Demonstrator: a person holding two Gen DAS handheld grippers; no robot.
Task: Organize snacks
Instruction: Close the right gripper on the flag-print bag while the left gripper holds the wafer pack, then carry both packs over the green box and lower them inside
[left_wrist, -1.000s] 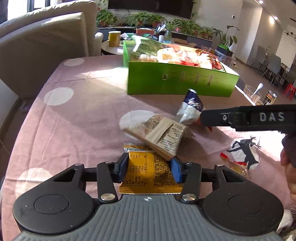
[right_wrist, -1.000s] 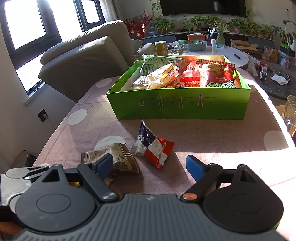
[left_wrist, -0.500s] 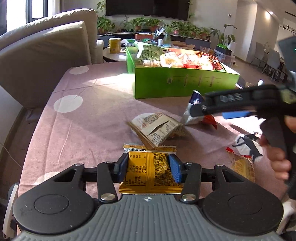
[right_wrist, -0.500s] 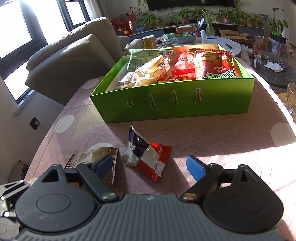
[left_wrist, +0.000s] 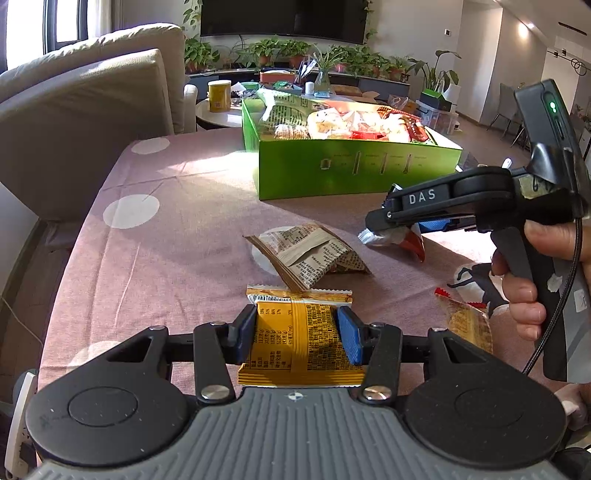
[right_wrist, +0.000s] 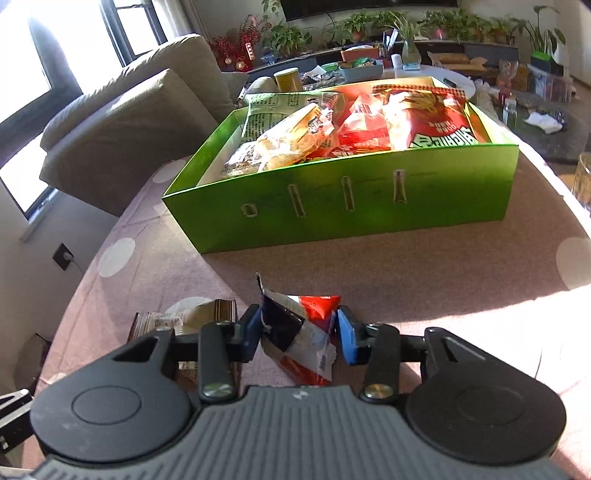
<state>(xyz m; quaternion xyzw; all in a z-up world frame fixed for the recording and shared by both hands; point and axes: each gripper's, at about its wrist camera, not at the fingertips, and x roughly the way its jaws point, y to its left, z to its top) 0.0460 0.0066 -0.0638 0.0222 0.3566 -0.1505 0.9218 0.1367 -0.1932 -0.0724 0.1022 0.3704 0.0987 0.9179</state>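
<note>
"das" on right claw (left_wrist: 391, 225)

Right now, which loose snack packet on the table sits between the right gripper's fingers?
The red, white and navy packet, between the closing right gripper; the brown packet lies left.

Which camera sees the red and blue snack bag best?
The right wrist view: the red and blue snack bag sits close up between the closing right gripper. In the left wrist view, that gripper mostly hides it.
</note>
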